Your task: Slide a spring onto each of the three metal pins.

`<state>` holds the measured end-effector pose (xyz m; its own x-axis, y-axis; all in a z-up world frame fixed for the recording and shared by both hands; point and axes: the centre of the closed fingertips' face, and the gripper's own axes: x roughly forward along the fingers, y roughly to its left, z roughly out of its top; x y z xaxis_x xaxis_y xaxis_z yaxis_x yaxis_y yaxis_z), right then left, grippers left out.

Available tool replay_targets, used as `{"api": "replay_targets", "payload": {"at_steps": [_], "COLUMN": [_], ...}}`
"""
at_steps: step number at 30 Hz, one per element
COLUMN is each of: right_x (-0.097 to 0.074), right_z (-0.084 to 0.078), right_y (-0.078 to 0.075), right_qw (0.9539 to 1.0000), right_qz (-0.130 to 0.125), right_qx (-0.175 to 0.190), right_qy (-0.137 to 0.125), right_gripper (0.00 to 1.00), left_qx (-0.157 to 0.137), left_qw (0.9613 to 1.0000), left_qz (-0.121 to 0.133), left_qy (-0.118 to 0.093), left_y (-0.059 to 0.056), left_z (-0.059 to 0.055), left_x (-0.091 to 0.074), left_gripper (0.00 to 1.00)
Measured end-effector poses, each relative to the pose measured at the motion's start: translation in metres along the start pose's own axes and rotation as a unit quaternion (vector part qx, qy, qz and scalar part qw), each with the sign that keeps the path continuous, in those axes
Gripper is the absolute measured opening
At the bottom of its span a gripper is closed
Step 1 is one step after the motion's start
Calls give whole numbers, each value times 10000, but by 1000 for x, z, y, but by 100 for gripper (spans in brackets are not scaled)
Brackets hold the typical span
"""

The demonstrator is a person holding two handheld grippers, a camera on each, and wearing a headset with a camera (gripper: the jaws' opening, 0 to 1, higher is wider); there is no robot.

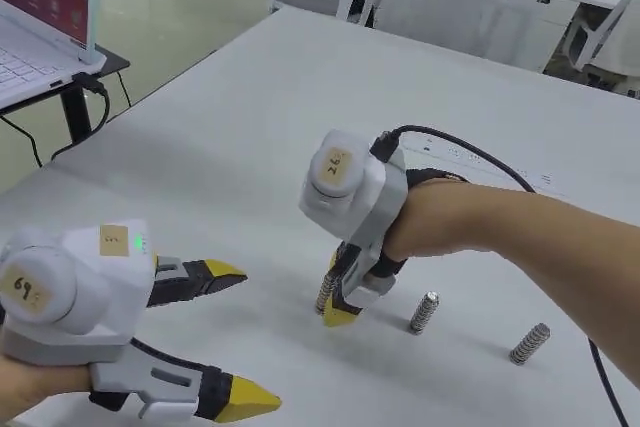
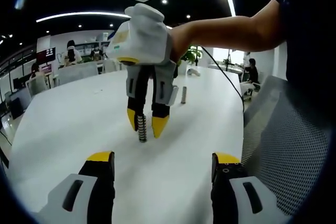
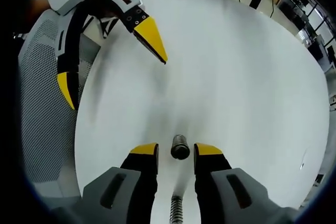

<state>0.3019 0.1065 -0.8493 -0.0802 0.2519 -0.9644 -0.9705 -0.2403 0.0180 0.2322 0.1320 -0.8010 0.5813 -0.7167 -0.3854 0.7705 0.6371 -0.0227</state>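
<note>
At the white workbench, I hold my right gripper pointing straight down over the nearest spring. Its yellow-tipped jaws are slightly parted, one on each side of the coil. In the right gripper view I look down on the end of that spring, with a sliver of table showing on either side. I therefore judge the jaws to be straddling it rather than clamping it. I take this as guiding the coil down, or letting it go once it is seated. It stands upright in the left gripper view, which suggests a pin inside it, though the pin itself is hidden.

My left gripper hangs low and near me, well apart from the work. Its jaws are spread wide with nothing between them. That keeps it out of the right arm's way and ready if a coil needs steadying.

To the right stand two more springs. The middle one is near the first and looks upright. The far one leans, and I cannot tell whether it is on a pin or lying loose. That one looks most likely to need attention.
</note>
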Motion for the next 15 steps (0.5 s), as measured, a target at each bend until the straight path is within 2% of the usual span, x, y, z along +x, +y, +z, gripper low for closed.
{"api": "replay_targets", "payload": {"at_steps": [15], "right_x": [-14], "right_z": [-9], "right_y": [10], "right_qw": [9986], "right_qz": [-71], "right_qx": [378], "right_qy": [-373], "right_gripper": [27], "left_qx": [8], "left_qw": [10000], "left_qz": [8], "left_qy": [4], "left_y": [0], "left_z": [3], "left_x": [2], "left_gripper": [74]}}
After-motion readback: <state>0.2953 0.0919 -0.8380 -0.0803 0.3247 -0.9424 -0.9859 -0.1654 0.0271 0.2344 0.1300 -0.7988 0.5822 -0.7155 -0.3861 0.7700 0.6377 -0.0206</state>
